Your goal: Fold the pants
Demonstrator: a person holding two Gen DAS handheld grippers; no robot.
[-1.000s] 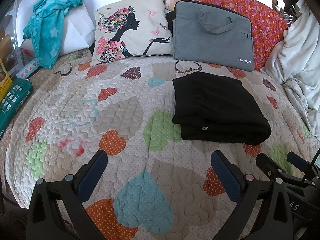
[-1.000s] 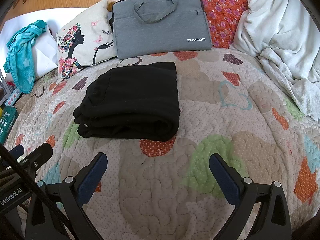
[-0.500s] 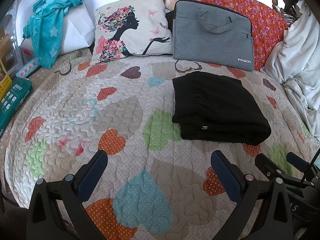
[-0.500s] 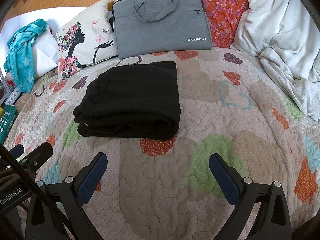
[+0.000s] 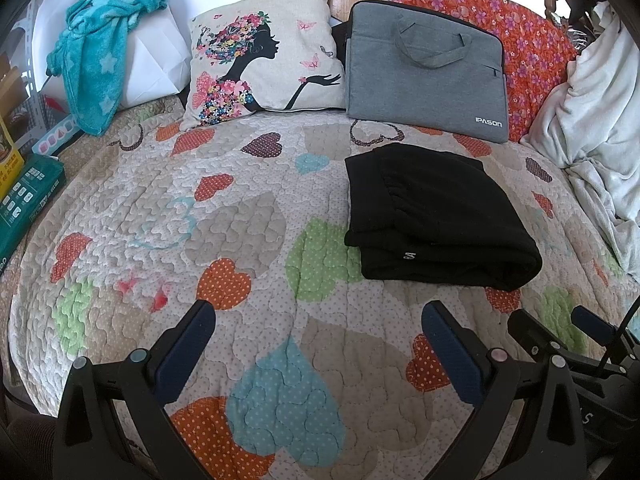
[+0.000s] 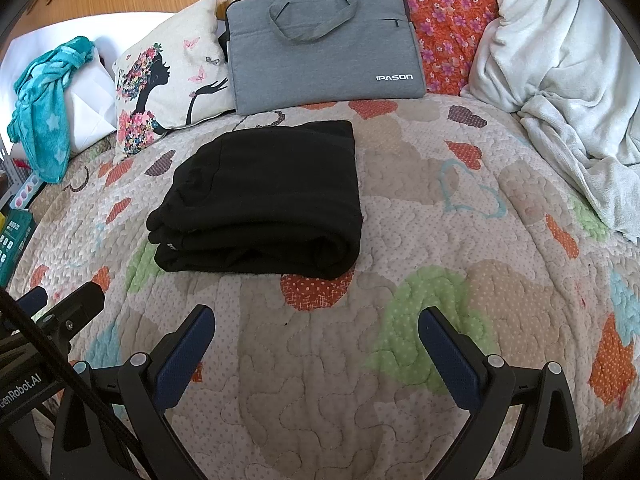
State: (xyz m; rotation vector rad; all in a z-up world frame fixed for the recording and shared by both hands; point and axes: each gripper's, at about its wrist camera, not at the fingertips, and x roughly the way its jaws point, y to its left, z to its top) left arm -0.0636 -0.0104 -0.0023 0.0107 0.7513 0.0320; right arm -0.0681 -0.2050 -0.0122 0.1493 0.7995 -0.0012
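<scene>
Pants (image 5: 436,216), black, lie folded in a compact stack on the quilt (image 5: 240,216), just in front of the grey bag (image 5: 424,84), apart from both grippers. In the left view the stack sits at about 2 o'clock from centre; in the right view (image 6: 264,204) it sits at about 10 o'clock. The left gripper (image 5: 318,318) is spread wide with nothing between its fingers, hovering over the quilt; the right gripper (image 6: 316,322) is spread just as wide and also holds nothing. Only the left view shows a small white label on the stack's near edge, with letters too small to read, and the green box (image 5: 28,204) at 9 o'clock more fully. Only the right view shows the white blanket (image 6: 560,92) spreading far down at 2 o'clock. Each view catches part of the other gripper's body at its lower edge, cut off by the frame. The pillow (image 5: 260,64) and teal towel (image 5: 100,52) stand behind, at 11 o'clock
</scene>
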